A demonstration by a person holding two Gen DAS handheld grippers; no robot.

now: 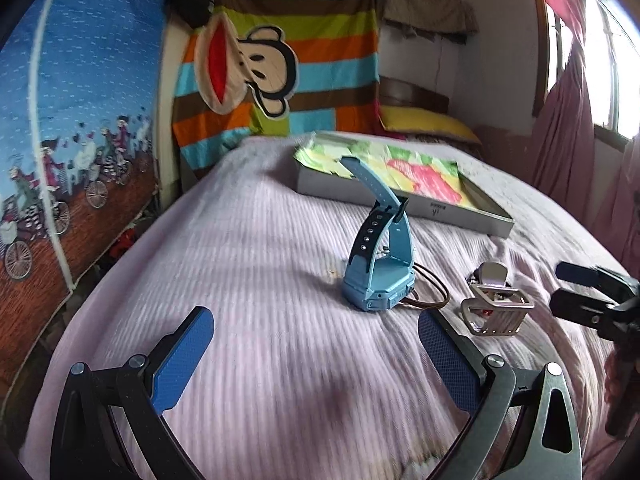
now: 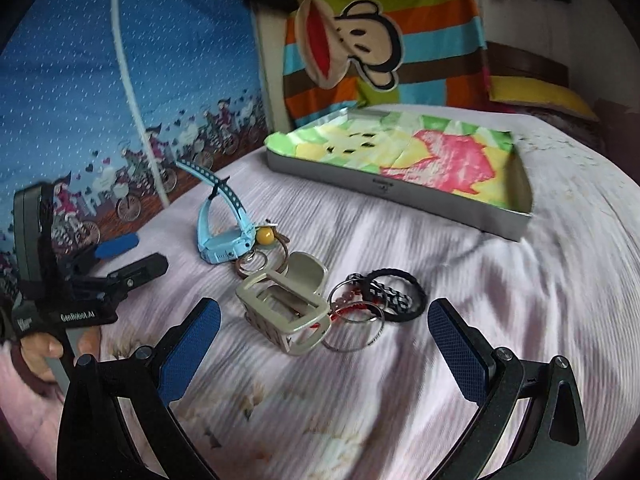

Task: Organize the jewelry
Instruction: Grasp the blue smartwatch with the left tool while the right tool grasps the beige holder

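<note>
Two wide-open, empty tools (image 1: pixel 316 354) (image 2: pixel 324 344) face one blue watch (image 2: pixel 222 236) and one hair claw (image 2: pixel 282 308).

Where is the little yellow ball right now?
In the right wrist view, the yellow ball sits on the bed left of centre, right beside the blue watch, just above the key rings.

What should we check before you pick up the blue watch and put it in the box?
1. Left gripper open: ok, jaws spread wide, nothing between them.
2. Right gripper open: ok, also empty.
3. Blue watch reachable: ok, it stands ahead of the left gripper with its strap looped upward.
4. Watch free of other things: not ok, a brown cord lies against its base.
5. Box open: ok, no lid, colourful paper lining.
6. Room in box: ok, no jewelry visible inside.
</note>
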